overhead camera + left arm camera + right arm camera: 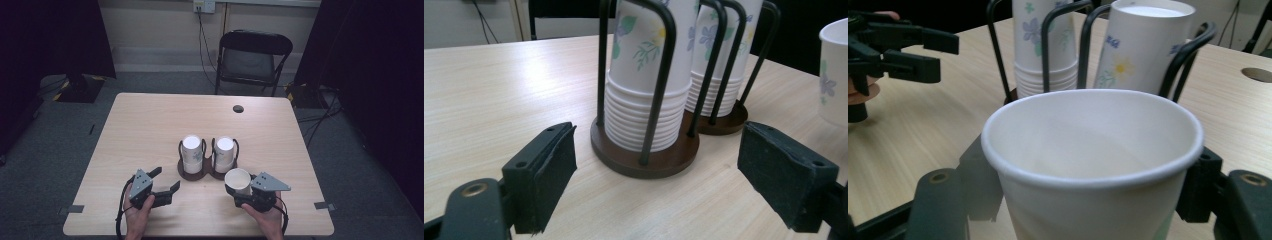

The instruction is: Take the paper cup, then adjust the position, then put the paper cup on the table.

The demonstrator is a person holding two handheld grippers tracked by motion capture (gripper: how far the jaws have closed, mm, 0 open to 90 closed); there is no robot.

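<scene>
Right hand-held gripper (243, 192) clamps an upright paper cup (238, 181); left hand-held gripper (167, 180) gapes wide, empty, before the cup holder (195, 172); over-squeezing could crumple the thin wall.

cup: white paper cup (238, 181) with a rolled rim and faint floral print
state: empty, mouth open upward
pose: upright
place: just beside the dark round-based wire cup holder (202, 172), at its near right
grip: clamped by its sides

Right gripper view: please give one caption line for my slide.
Right gripper holds an upright paper cup before two cup stacks.
</scene>
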